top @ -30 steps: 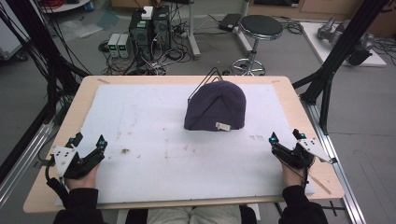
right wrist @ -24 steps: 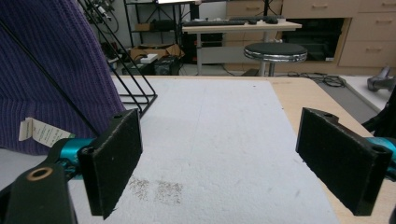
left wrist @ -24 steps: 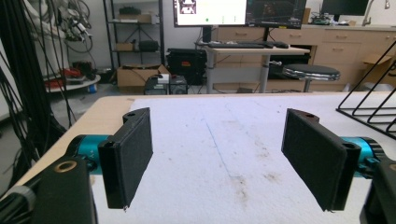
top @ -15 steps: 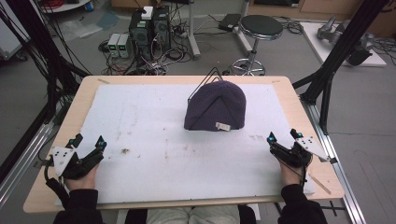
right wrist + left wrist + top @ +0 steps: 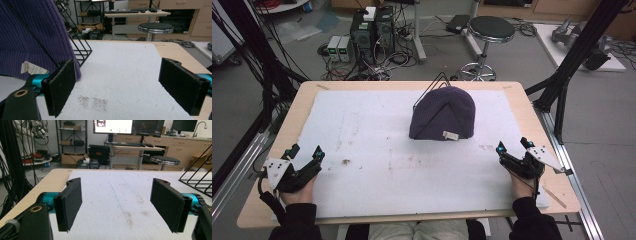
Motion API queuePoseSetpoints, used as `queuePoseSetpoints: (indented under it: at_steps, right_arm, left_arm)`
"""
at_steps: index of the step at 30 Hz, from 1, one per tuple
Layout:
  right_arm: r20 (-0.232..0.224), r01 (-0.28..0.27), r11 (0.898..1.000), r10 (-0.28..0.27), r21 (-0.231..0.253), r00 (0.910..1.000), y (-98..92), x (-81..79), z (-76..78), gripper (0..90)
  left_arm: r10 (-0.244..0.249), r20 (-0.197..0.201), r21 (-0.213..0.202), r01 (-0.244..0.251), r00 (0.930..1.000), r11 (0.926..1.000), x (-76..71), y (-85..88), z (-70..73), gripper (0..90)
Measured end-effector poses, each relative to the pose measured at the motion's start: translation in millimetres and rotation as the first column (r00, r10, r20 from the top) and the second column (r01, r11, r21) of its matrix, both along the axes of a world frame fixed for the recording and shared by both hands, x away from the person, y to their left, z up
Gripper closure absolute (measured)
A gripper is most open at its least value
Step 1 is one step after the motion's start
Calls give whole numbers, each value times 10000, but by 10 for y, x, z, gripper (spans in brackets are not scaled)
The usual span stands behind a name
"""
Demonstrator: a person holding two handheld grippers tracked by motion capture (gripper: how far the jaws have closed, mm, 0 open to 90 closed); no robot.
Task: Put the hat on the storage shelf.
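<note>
Purple knit beanie [image 5: 443, 114] on wire rack [image 5: 428, 89]: soft, light, limp. I'd pinch its lower hem. Left gripper [image 5: 304, 152] and right gripper [image 5: 513, 146], near the beanie, both spread, empty.

Your left gripper [image 5: 305, 156] and right gripper [image 5: 513, 146] match: black bodies, each topped by a grey three-cornered plate with dark dots. Fingers [image 5: 71, 203] are flat black rectangular pads with a rough texture, mounted on teal barrels, with a screw hole at each top. You wear dark long sleeves [image 5: 296, 222] and light trousers.
</note>
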State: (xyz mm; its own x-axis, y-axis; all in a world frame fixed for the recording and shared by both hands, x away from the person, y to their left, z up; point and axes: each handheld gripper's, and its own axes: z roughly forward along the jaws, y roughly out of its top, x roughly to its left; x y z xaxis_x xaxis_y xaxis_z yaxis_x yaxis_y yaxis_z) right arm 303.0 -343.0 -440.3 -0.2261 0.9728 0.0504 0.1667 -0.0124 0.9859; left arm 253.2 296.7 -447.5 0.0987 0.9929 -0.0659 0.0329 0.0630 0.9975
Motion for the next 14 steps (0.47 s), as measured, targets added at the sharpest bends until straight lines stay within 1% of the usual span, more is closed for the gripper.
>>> queuePoseSetpoints:
  at_steps: [3,8,10,12,14]
  right_arm:
    - [-33,-18,10000,18,-22,10000,4,-4,2,135]
    - [52,-85,9999,86,-76,9999,7,-7,6,136]
    - [80,-269,9996,269,-4,9996,9,-9,6,136]
    - [210,-372,9992,375,-115,9991,20,-8,9,136]
    - [214,-442,9986,447,-276,9988,40,-4,8,136]
  left_arm:
    - [-7,-4,11,7,10000,10000,3,-1,-2,258]
    - [-52,-8,-10,52,10000,10000,5,-5,-2,259]
    - [-80,-35,-25,80,10000,10000,6,-5,-2,259]
    - [-105,-25,9,105,9999,9999,6,-8,-2,259]
    - [-128,-54,11,128,9999,9999,9,-11,-3,259]
